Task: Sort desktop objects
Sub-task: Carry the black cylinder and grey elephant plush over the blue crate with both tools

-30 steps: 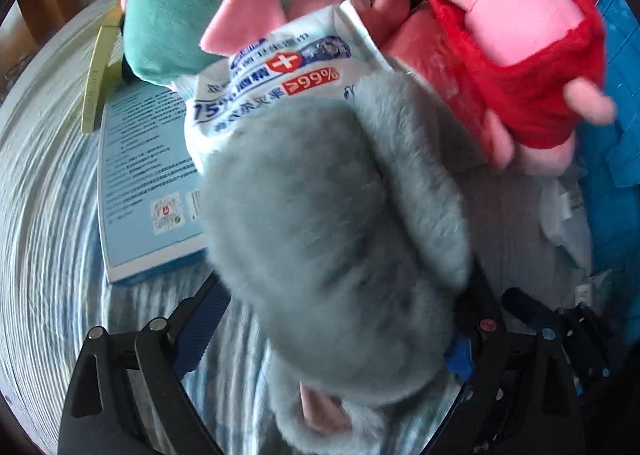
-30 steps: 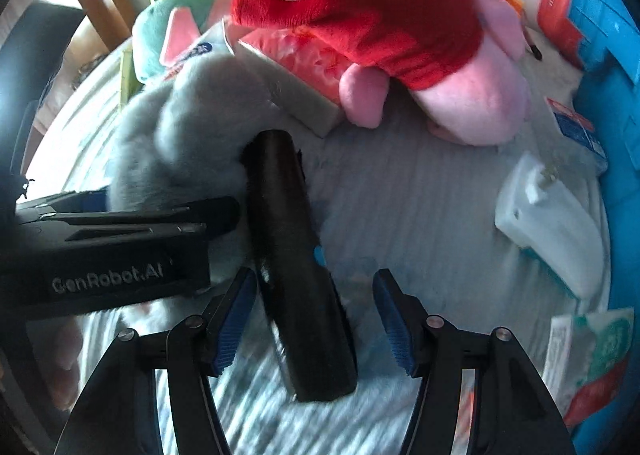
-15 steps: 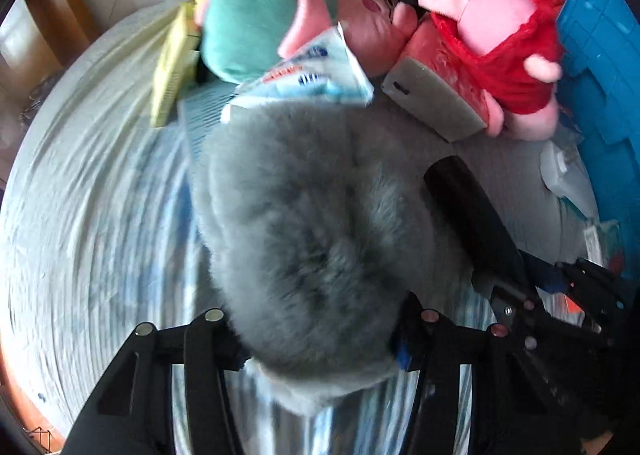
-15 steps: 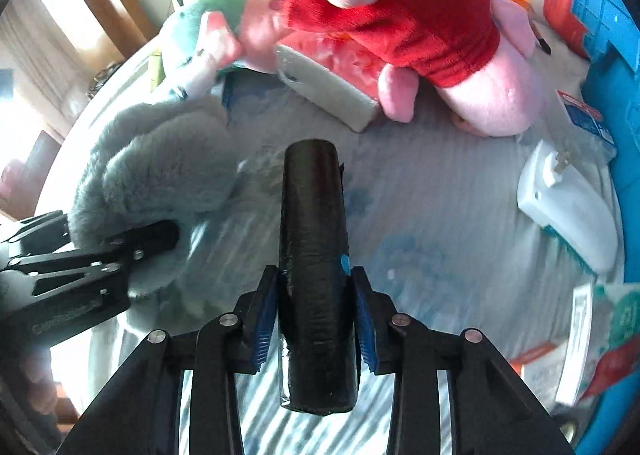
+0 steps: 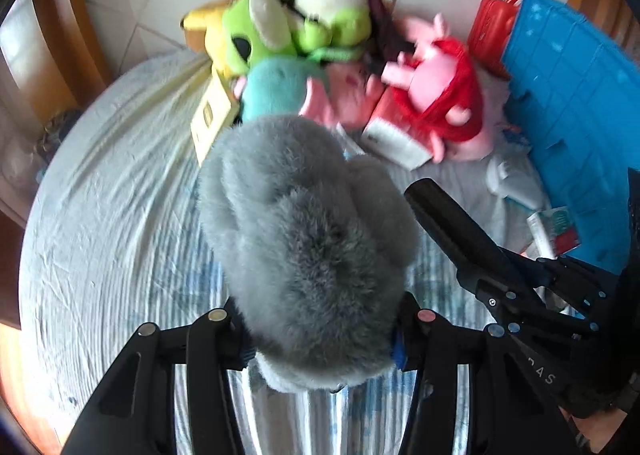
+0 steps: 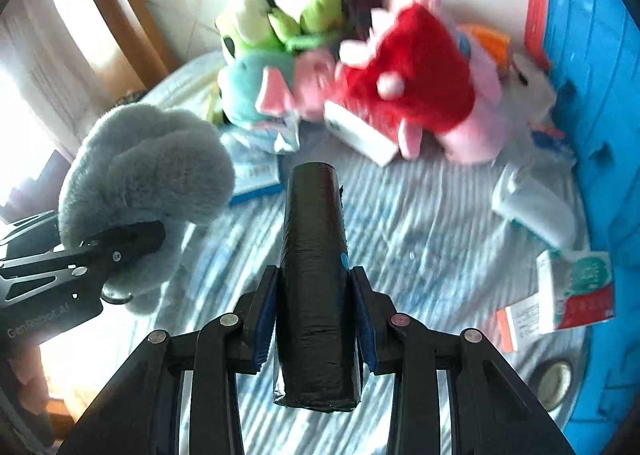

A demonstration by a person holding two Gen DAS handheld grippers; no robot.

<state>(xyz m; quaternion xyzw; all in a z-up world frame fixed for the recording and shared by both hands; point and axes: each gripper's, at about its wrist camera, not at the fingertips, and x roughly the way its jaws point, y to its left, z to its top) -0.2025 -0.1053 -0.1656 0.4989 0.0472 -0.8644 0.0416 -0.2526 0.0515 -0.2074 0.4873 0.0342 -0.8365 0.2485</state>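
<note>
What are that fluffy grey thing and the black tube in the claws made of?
The fluffy grey toy in the left claw looks like soft synthetic plush: long, matte, fuzzy pile. The black cylinder in the right claw seems to be rolled thin plastic film, perhaps bin bags: glossy, faintly wrinkled skin.

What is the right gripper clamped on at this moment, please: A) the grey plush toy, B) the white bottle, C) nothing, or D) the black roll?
D: the right gripper has both blue pads pressed against the black roll, while the left gripper holds the grey plush toy.
</note>
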